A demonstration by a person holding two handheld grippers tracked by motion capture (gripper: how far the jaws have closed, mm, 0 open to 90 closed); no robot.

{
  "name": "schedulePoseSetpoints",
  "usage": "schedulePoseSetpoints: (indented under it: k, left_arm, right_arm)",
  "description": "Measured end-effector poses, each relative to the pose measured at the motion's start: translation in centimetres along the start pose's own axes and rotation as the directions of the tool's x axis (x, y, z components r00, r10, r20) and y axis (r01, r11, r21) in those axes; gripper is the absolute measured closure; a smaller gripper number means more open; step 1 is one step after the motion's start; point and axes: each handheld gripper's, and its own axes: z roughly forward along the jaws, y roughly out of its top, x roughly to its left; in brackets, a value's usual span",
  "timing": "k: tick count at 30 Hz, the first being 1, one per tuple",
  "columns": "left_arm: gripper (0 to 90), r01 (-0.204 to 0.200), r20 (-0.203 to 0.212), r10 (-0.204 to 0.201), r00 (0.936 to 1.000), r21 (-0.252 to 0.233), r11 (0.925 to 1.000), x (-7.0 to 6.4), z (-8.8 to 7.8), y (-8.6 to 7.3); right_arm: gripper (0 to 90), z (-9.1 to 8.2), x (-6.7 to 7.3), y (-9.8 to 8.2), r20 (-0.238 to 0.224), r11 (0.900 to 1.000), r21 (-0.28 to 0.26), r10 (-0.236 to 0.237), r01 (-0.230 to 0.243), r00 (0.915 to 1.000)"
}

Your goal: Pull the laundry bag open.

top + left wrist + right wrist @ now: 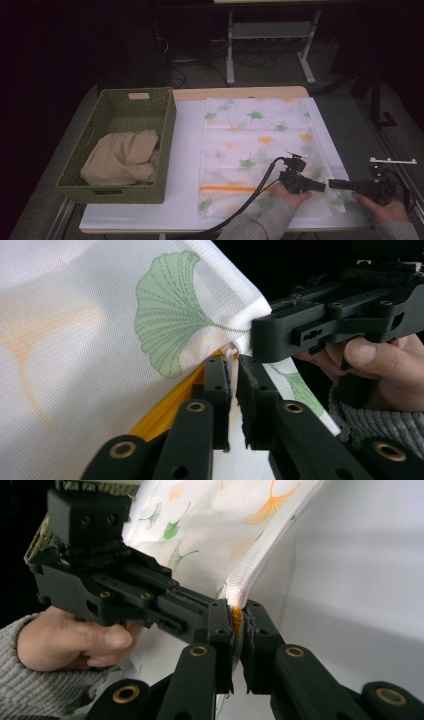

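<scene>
White mesh laundry bag with ginkgo-leaf print (260,150): lying flat on the white worktop (187,150), near-right corner at the edge. Left tool (322,186) and right tool (332,184) both pinching that orange-zippered corner. Green woven basket (167,125) sitting just beside, leftward.

A white mesh laundry bag (260,150) printed with green and orange leaves lies flat, right of the wicker basket (120,145).

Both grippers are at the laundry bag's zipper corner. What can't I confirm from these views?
- Zipper pull: left gripper view, too small, half behind the left gripper.
- Orange zipper end: right gripper view, pinched inside the right gripper.
- Basket contents: high view, the beige cloth covers anything beneath.
</scene>
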Motion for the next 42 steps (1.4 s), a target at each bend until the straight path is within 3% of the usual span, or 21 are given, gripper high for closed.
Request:
schedulePoseSetpoints:
  k: [4, 7, 19, 30, 42]
  left_arm:
    - [81.1, 0.005, -0.009, -0.005, 0.9999, -0.008, 1.0, 0.0, 0.3, -0.1]
    - [88.8, 0.002, -0.006, -0.002, 1.0, -0.003, 1.0, 0.2, 0.4, -0.2]
    - [89.1, 0.021, 0.005, -0.021, 0.9998, -0.043, 0.9989, 0.1, -0.3, -0.2]
    - [88.9, 0.047, -0.019, -0.049, 0.9986, -0.109, 0.993, 0.4, -0.5, -0.1]
    - [86.0, 0.048, -0.028, -0.05, 0.9983, -0.083, 0.9954, 0.4, 0.4, -0.3]
  right_arm:
    - [83.3, 0.1, 0.0, 0.0, 0.005, 1.0, -0.001, -0.001, 0.001, 1.0]
    - [83.3, 0.0, 0.0, -0.1, 0.015, 1.0, 0.001, -0.002, 0.002, 0.9999]
    - [83.2, -0.1, 0.3, -0.3, 0.049, 1.0, 0.012, -0.025, 0.024, 0.9985]
    - [83.3, 0.4, 0.4, -0.4, 0.058, 0.999, 0.041, -0.028, 0.025, 0.9979]
    - [83.3, 0.5, 0.3, -0.5, 0.054, 0.999, 0.041, -0.02, 0.018, 0.9983]
